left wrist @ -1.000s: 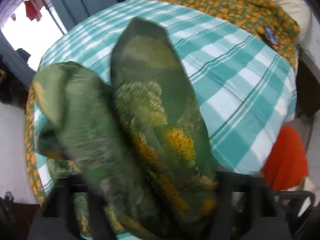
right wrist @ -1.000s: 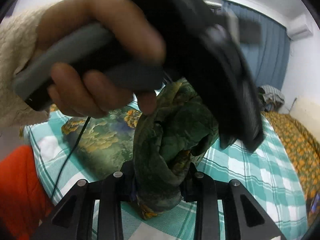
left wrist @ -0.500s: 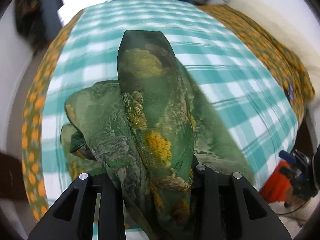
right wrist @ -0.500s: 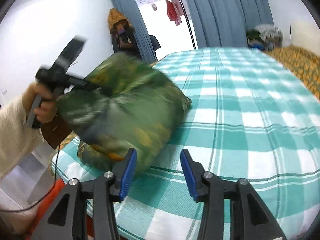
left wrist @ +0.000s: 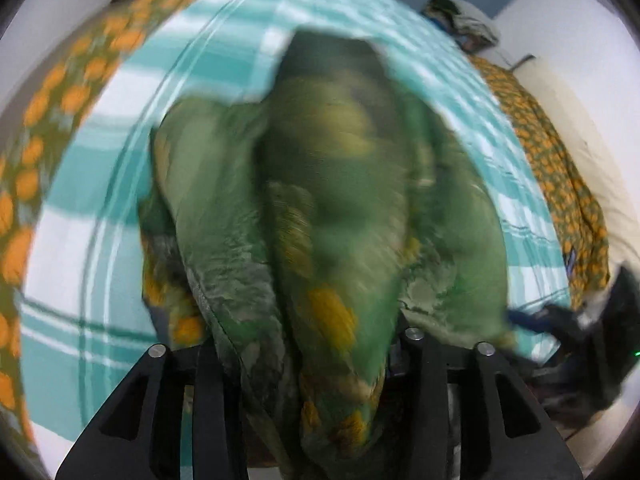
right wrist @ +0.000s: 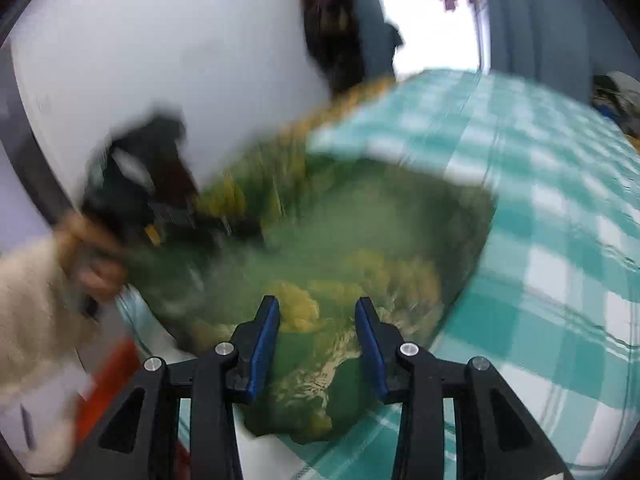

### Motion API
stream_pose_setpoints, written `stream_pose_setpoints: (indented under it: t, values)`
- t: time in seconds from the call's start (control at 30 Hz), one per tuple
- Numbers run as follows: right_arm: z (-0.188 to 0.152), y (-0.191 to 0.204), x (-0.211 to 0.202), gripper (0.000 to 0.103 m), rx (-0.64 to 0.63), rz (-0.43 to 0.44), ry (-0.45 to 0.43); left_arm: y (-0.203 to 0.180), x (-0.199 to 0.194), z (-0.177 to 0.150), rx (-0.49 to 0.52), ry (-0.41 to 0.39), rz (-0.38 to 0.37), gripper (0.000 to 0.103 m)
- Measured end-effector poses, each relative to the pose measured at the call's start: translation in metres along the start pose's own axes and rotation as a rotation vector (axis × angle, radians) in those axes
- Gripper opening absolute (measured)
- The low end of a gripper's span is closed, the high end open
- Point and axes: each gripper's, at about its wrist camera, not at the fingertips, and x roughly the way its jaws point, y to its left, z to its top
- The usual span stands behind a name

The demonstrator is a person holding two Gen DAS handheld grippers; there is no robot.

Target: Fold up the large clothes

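Note:
A large green garment with yellow flower print (left wrist: 332,216) lies bunched on the teal checked bedsheet (left wrist: 224,32). My left gripper (left wrist: 308,344) is shut on a thick fold of it, and the cloth hides the fingertips. In the right wrist view the garment (right wrist: 360,240) spreads over the bed's near corner. My right gripper (right wrist: 318,320) is open, its blue pads (right wrist: 266,336) hovering just above the cloth with nothing between them. The left gripper (right wrist: 140,188) and the hand holding it show blurred at the left.
An orange flowered blanket (left wrist: 560,168) lies along the bed's far side, and the same print edges the bed (left wrist: 52,92). A white wall (right wrist: 160,60) stands by the bed. Curtains and a bright window (right wrist: 440,32) are beyond. An orange object (right wrist: 116,380) sits below the bed edge.
My right gripper let go of the garment earlier and has now swung over it. My left gripper has carried its fold down toward the bed. Both views are blurred by motion.

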Motion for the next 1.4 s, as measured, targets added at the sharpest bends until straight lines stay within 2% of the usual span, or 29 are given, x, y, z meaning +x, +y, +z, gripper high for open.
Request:
stream_pose_setpoints:
  t: [0.03,0.07,0.2,0.43,0.53,0.6,0.7,0.77,0.83,0.87,0.93,1.0,1.03,1.17,1.27,1.4]
  values:
    - [-0.007,-0.003,0.025,0.040,0.012,-0.006,0.088,0.009,0.008,-0.004,-0.034,0.011,-0.033,0.044]
    - [-0.011,-0.005,0.035,0.040,0.016,-0.013,0.102,0.015,0.013,-0.007,-0.052,0.003,-0.050,0.044]
    - [-0.014,-0.014,0.042,0.039,0.078,-0.006,0.084,0.022,0.021,-0.008,-0.093,-0.027,-0.097,0.045]
    - [-0.008,0.000,0.025,0.040,0.066,-0.025,0.105,-0.002,0.006,-0.001,-0.033,-0.033,-0.056,0.047]
    - [0.018,0.002,0.012,0.041,0.083,0.020,0.149,-0.007,-0.005,0.006,-0.009,-0.034,-0.067,0.050]
    - [0.050,-0.008,0.001,0.041,0.124,0.053,0.123,0.002,-0.006,0.007,-0.026,-0.033,-0.090,0.051]
    - [0.100,-0.020,-0.006,0.041,0.159,0.029,0.056,0.018,0.004,0.002,-0.077,-0.023,-0.132,0.053]
    - [0.128,-0.024,0.004,0.041,0.176,0.041,0.036,0.019,0.011,0.001,-0.081,-0.025,-0.130,0.053]
    - [0.143,-0.025,0.031,0.041,0.196,0.045,0.053,0.017,0.015,0.001,-0.086,-0.027,-0.120,0.053]
    - [0.144,-0.027,0.052,0.041,0.215,0.044,0.082,0.016,0.017,0.001,-0.086,-0.029,-0.106,0.053]
    - [0.129,-0.032,0.109,0.041,0.285,0.037,0.230,0.014,0.020,-0.002,-0.077,-0.026,-0.069,0.051]
    - [0.119,-0.027,0.135,0.041,0.229,-0.035,0.247,0.005,0.027,-0.004,-0.062,-0.026,-0.007,0.050]
    - [0.116,-0.028,0.140,0.041,0.238,-0.038,0.237,0.000,0.029,-0.003,-0.055,-0.038,0.017,0.051]
    - [0.115,-0.038,0.135,0.039,0.285,0.010,0.216,-0.001,0.034,0.002,-0.075,-0.034,-0.010,0.053]
    - [0.110,-0.038,0.115,0.040,0.251,0.014,0.160,0.000,0.033,0.000,-0.069,-0.041,-0.029,0.053]
    - [0.071,-0.016,0.047,0.041,0.162,0.071,0.041,0.010,0.030,-0.006,-0.075,-0.060,-0.048,0.053]
